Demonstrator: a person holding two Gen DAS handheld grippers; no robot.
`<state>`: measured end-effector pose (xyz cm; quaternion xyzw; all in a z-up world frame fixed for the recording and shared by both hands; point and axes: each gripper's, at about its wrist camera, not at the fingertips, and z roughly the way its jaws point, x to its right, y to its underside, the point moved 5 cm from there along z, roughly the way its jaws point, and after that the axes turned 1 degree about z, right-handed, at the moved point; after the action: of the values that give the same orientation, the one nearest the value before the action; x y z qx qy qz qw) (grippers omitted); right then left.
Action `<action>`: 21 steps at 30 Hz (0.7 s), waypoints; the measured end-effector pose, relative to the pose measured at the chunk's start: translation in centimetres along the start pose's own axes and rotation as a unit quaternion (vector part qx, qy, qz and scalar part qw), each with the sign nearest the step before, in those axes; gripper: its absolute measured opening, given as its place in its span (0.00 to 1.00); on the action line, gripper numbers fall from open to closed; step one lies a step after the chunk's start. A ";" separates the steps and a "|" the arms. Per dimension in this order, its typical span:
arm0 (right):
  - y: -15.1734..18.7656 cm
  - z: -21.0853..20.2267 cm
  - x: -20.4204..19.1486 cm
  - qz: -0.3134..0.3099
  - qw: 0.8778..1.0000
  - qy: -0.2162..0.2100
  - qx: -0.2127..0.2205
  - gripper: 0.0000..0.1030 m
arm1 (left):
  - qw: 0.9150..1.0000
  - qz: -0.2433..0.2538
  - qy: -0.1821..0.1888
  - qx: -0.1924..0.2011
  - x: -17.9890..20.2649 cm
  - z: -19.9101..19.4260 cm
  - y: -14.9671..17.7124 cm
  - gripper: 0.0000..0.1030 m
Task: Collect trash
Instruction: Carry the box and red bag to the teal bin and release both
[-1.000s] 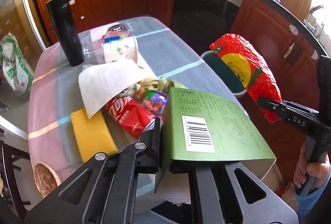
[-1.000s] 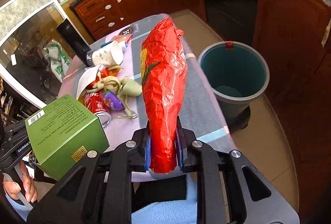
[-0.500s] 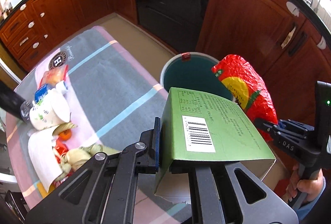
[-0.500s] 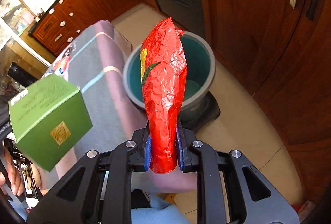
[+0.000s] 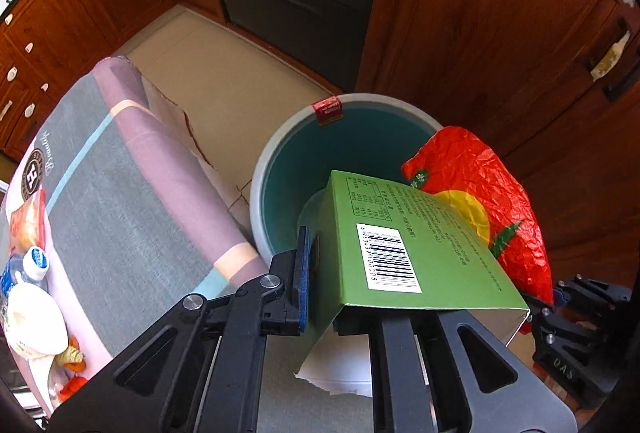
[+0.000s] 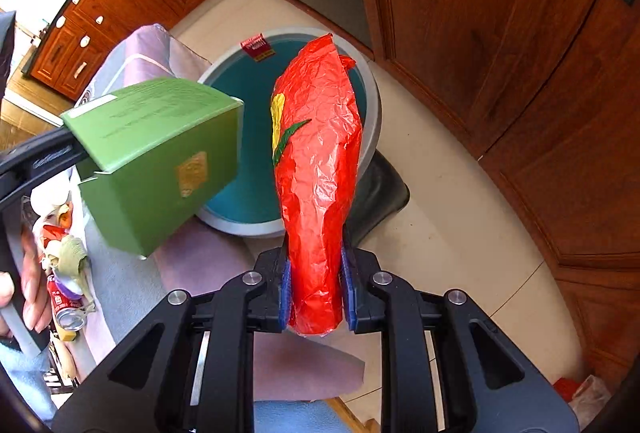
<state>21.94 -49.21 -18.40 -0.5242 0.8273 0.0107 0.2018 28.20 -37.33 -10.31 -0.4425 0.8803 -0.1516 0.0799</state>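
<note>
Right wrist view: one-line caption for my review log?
Right claw shut on a crumpled red bag over the teal bin; green box held alongside.

We record these legible marks. Green box: white barcode label with a digit string, part reading "10000"; the fine print beside it is too small for us to read. Tablecloth: round emblem with a bold "H" and script lettering we cannot make out. Right tongs: letters "DAS". Bin: red rim sticker, unreadable.
</note>
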 end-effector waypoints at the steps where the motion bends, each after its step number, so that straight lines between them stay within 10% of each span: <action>1: -0.1 0.2 0.0 -0.001 1.000 0.001 -0.003 0.18 | 1.000 -0.001 0.003 -0.003 0.0 0.3 -0.2 0.18; 4: -0.4 0.8 0.0 -0.004 1.000 0.002 -0.007 0.18 | 1.000 -0.004 -0.003 0.007 0.2 0.5 -0.4 0.48; 16: -1.1 1.8 -0.6 -0.014 1.000 0.005 -0.019 0.22 | 1.000 -0.020 0.015 0.011 -1.1 -1.0 1.5 0.70; 20: -2.2 1.9 -1.1 -0.009 1.000 0.022 -0.001 0.74 | 0.999 -0.029 0.017 0.017 -1.7 -1.8 2.5 0.89; 21: -2.3 1.8 -1.3 -0.008 1.000 0.022 0.001 0.75 | 0.999 -0.030 0.016 0.021 -1.9 -2.0 2.7 0.92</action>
<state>24.98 -48.73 -19.22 -0.5305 0.8274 -0.0034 0.1842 26.69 -33.90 -9.31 -0.4649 0.8642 -0.1791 0.0703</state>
